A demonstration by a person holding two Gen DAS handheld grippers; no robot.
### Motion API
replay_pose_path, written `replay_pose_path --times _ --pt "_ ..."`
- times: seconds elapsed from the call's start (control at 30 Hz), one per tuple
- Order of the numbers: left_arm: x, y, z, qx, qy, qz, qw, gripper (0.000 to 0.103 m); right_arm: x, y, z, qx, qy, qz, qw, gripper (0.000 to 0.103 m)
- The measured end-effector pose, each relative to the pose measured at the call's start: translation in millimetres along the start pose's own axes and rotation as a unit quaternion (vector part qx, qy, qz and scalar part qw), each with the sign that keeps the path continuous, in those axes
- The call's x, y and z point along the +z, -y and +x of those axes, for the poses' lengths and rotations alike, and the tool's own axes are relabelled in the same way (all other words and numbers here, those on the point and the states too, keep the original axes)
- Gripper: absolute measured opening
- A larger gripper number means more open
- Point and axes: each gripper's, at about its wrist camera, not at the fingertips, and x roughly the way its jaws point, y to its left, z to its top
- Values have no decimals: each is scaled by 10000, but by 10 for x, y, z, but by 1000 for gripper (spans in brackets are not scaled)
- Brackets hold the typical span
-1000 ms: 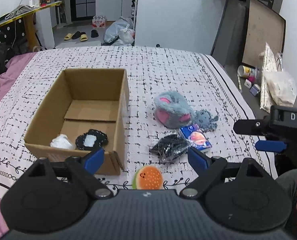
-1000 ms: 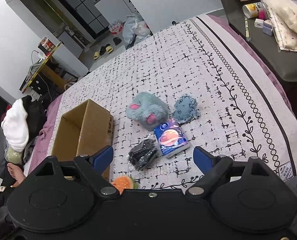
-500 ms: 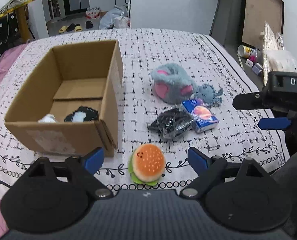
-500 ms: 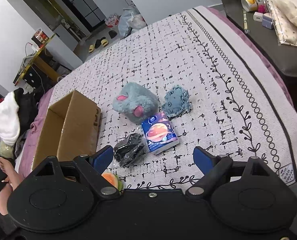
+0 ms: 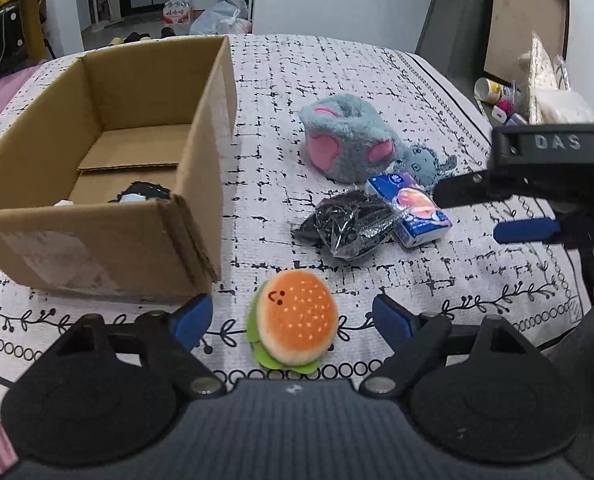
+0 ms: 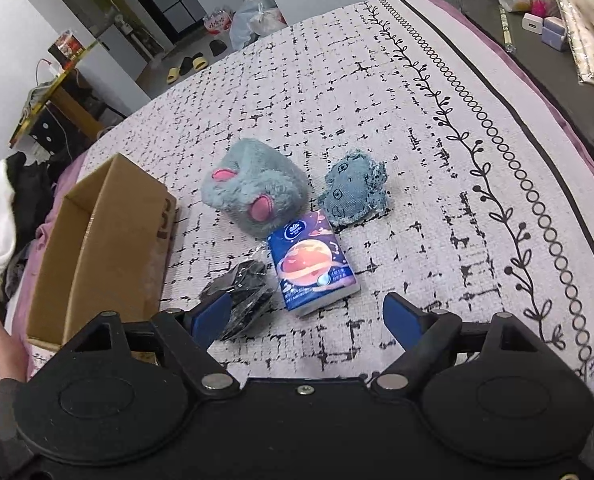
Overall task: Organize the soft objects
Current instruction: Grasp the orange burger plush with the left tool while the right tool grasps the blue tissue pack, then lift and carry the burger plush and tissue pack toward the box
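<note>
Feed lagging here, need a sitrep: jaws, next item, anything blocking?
Left gripper open, burger plush between the jaws, not gripped. Right gripper open, empty, above tissue pack. Cardboard box beside the burger; nothing blocking.

On the bedspread (image 5: 337, 80), left wrist view: cardboard box (image 5: 201, 216) at 10 o'clock, two small soft items (image 5: 137, 196) in its near end; burger plush (image 5: 293, 328) at 6 o'clock, just off the box's near right corner. Wrapped bundle (image 5: 349, 224) at 1 o'clock touches the tissue pack (image 5: 413, 212) on its right. Behind them sits the furry slipper plush (image 5: 345, 140), with the small octopus plush (image 5: 425, 160) at its right, touching.
</note>
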Motion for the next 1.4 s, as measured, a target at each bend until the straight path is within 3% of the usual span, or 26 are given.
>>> replay_pose_path --times 0.23,0.33,0.4,0.47,0.67,0.93,1.07,1.4 --pt "-17 55 88 18 5 155 9999 81 36 -11 209 -201 -116 -144 9996 78" --pt "-27 96 121 114 -4 305 9995 67 54 -40 295 -333 -125 -279 9990 76" --pt "-29 94 148 71 -84 286 9995 52 65 -59 353 -417 -121 -371 9984 74" --pt "-33 97 163 94 -128 325 9993 48 65 -62 407 -514 -144 -427 9977 72" --pt "-37 87 152 -9 -94 301 9995 45 113 26 429 -498 -60 -170 9986 69" --pt "-19 64 129 -48 -89 233 9997 43 50 -94 575 -672 -277 -589 9956 69" --pt "11 42 69 -84 -18 180 9998 43 55 -126 570 -714 -302 -685 9946 57" --pt "98 61 -186 -249 315 191 9990 43 17 -158 185 -790 -85 -665 9946 56"
